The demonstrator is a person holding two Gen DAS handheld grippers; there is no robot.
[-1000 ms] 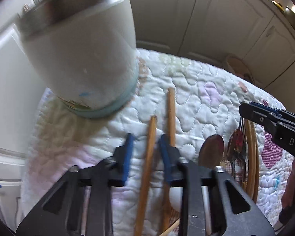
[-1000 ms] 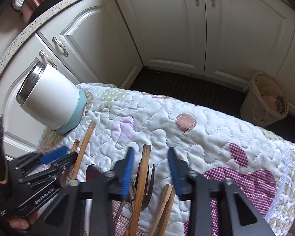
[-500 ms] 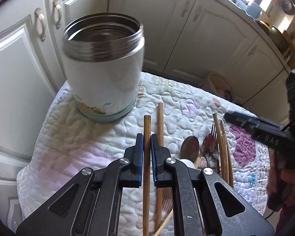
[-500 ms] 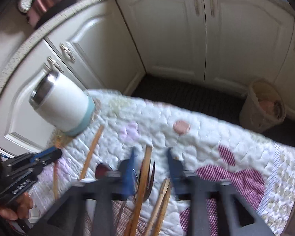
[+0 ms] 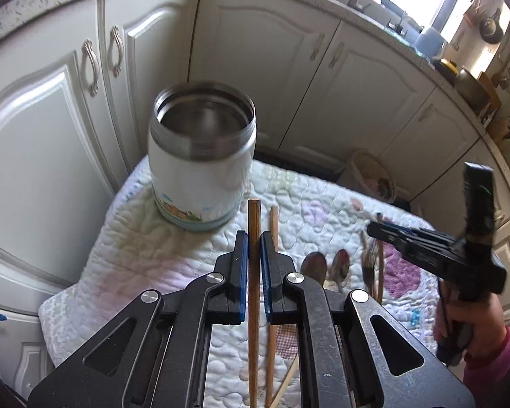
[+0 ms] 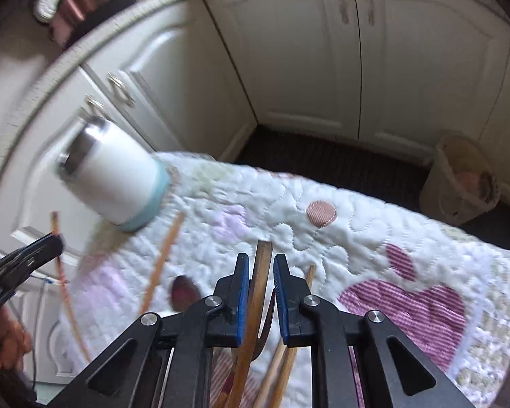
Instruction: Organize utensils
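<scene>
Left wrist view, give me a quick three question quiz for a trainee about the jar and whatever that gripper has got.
1. True or false: the jar lies on its side on the quilt.
2. What is the left gripper shut on? A. a spoon. B. a wooden chopstick. C. a fork.
3. Fill in: seen from above, the inside of the jar looks ____.

Key: 1. False, it stands upright, mouth up. 2. B. 3. Empty; only bare steel shows.
</scene>
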